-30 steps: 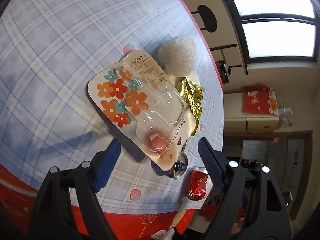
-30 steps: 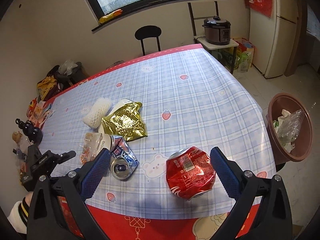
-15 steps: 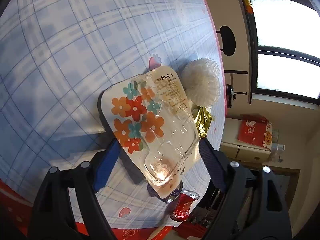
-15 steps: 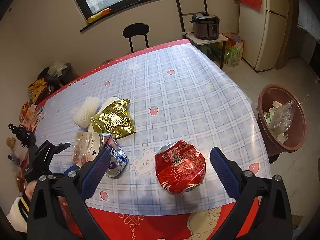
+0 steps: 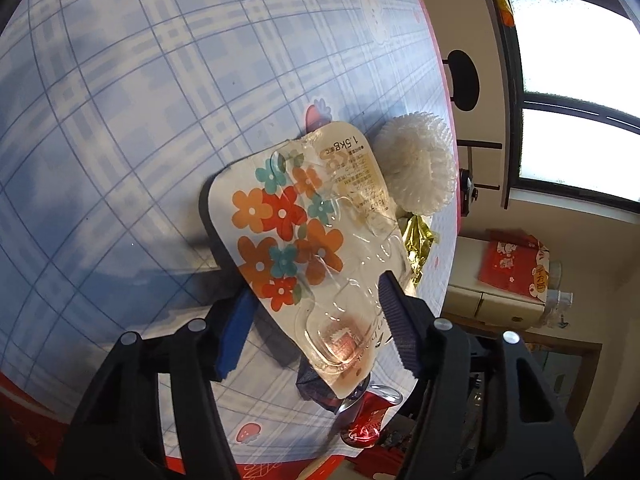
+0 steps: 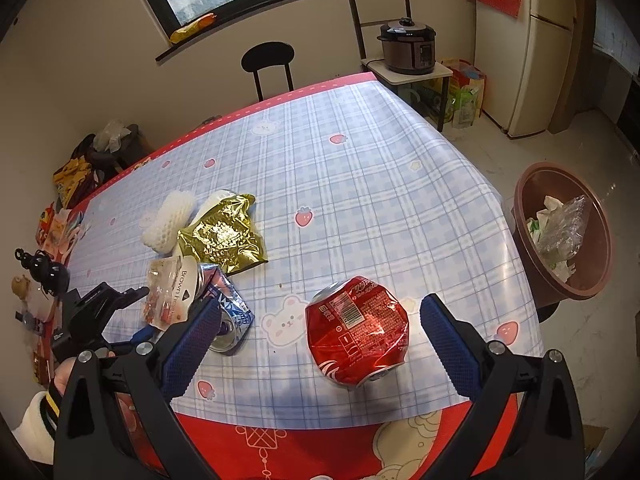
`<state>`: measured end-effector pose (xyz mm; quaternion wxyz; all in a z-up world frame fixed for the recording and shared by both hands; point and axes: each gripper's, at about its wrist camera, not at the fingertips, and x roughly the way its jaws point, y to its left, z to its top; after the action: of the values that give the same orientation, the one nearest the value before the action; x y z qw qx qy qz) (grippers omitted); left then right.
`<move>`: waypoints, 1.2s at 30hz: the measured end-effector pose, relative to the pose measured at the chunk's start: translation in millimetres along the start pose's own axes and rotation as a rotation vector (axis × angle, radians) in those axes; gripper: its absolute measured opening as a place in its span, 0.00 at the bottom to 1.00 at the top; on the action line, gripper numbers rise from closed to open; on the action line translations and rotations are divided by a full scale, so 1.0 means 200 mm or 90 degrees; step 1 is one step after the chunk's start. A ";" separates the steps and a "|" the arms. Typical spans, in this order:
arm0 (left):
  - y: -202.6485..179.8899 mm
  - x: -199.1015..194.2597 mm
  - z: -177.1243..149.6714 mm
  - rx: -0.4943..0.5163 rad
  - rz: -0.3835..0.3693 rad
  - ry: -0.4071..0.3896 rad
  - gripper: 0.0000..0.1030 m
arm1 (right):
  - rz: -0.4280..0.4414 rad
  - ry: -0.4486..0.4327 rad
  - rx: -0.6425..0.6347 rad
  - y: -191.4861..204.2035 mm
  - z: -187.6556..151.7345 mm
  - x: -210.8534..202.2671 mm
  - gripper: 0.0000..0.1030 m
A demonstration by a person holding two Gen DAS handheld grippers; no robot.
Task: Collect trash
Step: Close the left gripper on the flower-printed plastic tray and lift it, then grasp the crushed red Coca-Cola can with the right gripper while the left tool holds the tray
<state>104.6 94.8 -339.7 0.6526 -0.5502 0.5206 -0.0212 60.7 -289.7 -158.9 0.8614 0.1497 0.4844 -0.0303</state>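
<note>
Left gripper closes around a flowered blister pack near the table's front-left corner.

The left jaws have just been narrowing with the pack's clear lower end between them; whether both pads press yet I cannot tell. The right gripper hangs with jaws wide apart above a crushed red can by the table's front edge, touching nothing. This looks like the pick-up step; next would be a firm pinch, a lift, and a carry to the brown bin on the floor off the right edge. Counted on the table: one pack, two crushed cans (one red, one blue), one gold wrapper, one white foam net.
</note>
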 end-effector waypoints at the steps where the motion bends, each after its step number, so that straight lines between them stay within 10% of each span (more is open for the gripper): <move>1: 0.00 0.00 0.00 0.004 0.003 -0.001 0.60 | 0.001 0.001 0.001 0.00 0.00 0.00 0.95; 4: -0.02 0.02 0.01 0.021 0.037 -0.003 0.43 | 0.003 0.003 0.002 0.00 0.00 0.01 0.95; 13: -0.12 -0.12 0.00 0.105 0.019 -0.038 0.34 | 0.006 0.006 0.007 -0.03 0.01 0.04 0.95; 24: -0.17 -0.42 -0.09 0.201 0.009 -0.109 0.31 | -0.030 0.054 0.035 -0.23 -0.07 0.25 0.95; 36: -0.24 -0.68 -0.20 0.274 -0.007 -0.189 0.31 | -0.072 0.112 -0.108 -0.17 -0.12 0.55 0.95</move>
<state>39.7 129.1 -209.9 0.8237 -0.3986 0.3996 -0.0542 92.2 -304.6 -272.2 0.8222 0.0508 0.5664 -0.0246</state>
